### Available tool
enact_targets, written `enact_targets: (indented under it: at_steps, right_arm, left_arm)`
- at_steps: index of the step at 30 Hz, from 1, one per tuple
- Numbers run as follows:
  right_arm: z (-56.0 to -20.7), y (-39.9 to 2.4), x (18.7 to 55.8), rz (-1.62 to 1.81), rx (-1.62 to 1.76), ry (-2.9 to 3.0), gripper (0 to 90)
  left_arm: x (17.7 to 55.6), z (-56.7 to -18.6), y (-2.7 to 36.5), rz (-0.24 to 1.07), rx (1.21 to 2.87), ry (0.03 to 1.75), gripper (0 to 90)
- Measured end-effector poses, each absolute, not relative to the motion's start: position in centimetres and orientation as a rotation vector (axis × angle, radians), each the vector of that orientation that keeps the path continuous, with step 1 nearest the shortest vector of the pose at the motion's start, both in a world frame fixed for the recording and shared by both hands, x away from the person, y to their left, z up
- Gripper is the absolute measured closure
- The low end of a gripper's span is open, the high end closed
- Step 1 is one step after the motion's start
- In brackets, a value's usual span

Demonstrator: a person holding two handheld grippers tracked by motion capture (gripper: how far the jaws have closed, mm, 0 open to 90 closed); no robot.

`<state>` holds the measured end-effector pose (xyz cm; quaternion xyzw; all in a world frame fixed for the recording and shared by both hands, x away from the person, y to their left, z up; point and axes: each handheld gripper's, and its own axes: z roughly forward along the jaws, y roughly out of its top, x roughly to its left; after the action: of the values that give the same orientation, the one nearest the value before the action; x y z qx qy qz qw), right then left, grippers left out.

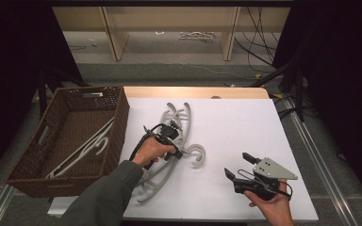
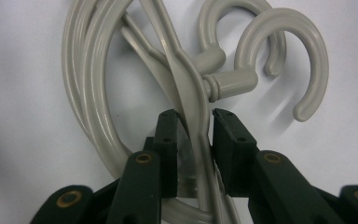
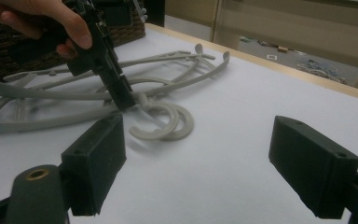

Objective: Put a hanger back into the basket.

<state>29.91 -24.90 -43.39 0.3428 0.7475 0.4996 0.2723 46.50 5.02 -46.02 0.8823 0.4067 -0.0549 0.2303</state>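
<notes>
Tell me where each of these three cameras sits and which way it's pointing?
High view: above the person's side, looking forward and down on the white table, basket, both forearms.
Left gripper view: rides the left gripper, looking down at the grey hangers between its jaws.
Right gripper view: rides the open right gripper, looking level across the table.
Shared: the right gripper view also catches the left gripper on the hangers.

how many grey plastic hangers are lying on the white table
2, judging by the hooks: grey plastic hangers stacked in one tangle on the white table, hooks side by side by the left gripper. More may hide underneath. Others lie in the brown wicker basket.
</notes>
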Motion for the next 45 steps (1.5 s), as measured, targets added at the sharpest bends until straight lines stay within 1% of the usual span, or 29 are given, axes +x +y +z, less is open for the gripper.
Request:
enact_targets:
  at_steps: [6,9,10,11,12,14,16,19,23,29,33,34,39,40,41,45]
  right_arm:
    - [-43.4,-24.9,29.9,1.343,0.919,2.019,19.7]
    - [-43.4,-24.9,29.9,1.333,0.926,2.034,19.6]
    - [-43.4,-24.9,29.9,1.344,0.924,2.023,19.7]
    - [-43.4,-24.9,29.9,1.344,0.924,2.023,19.7]
    - [-43.4,-24.9,29.9,1.335,0.926,2.032,19.7]
    - [-43.5,-24.8,29.9,1.338,0.933,2.029,19.6]
    - [-43.4,-24.8,29.8,1.339,0.939,2.039,19.6]
    - [-43.4,-24.9,29.9,1.336,0.922,2.030,19.7]
    - [-43.4,-24.8,29.8,1.341,0.935,2.039,19.7]
    - [-43.4,-24.8,30.0,1.340,0.917,2.028,19.7]
    - [-43.4,-24.8,29.9,1.339,0.922,2.033,19.7]
    - [-43.4,-24.9,29.9,1.337,0.921,2.033,19.7]
    - [-43.4,-24.9,29.8,1.345,0.942,2.042,19.7]
    - [-43.5,-24.9,29.8,1.336,0.944,2.049,19.7]
    - [-43.5,-24.9,29.8,1.336,0.944,2.049,19.7]
    - [-43.4,-24.9,29.9,1.339,0.918,2.030,19.8]
  left_arm:
    - [46.5,-45.8,5.1,-0.150,2.444,1.108,68.9]
    - [46.6,-45.3,5.4,-0.152,2.438,1.085,73.5]
    - [46.6,-45.1,5.4,-0.139,2.428,1.087,77.3]
    - [46.6,-45.0,5.4,-0.115,2.449,1.071,77.3]
    - [46.7,-45.1,5.4,-0.122,2.452,1.071,78.8]
    - [46.8,-45.4,5.4,-0.119,2.470,1.067,78.8]
    - [47.0,-45.5,5.6,-0.119,2.478,1.070,76.5]
    - [47.1,-45.7,5.6,-0.115,2.470,1.079,78.0]
    - [47.4,-45.9,5.5,-0.084,2.462,1.087,77.9]
    - [47.2,-45.8,5.3,-0.027,2.507,1.029,81.6]
    - [47.1,-45.6,5.3,0.027,2.499,1.021,82.0]
    - [47.0,-45.4,5.4,0.023,2.439,1.045,82.0]
    - [47.2,-44.0,6.6,0.012,2.367,1.034,82.0]
    - [47.4,-43.3,7.4,-0.009,2.318,1.033,82.0]
    - [47.4,-43.3,7.4,-0.009,2.318,1.033,81.9]
    - [47.7,-42.3,8.8,-0.029,2.188,1.069,81.9]
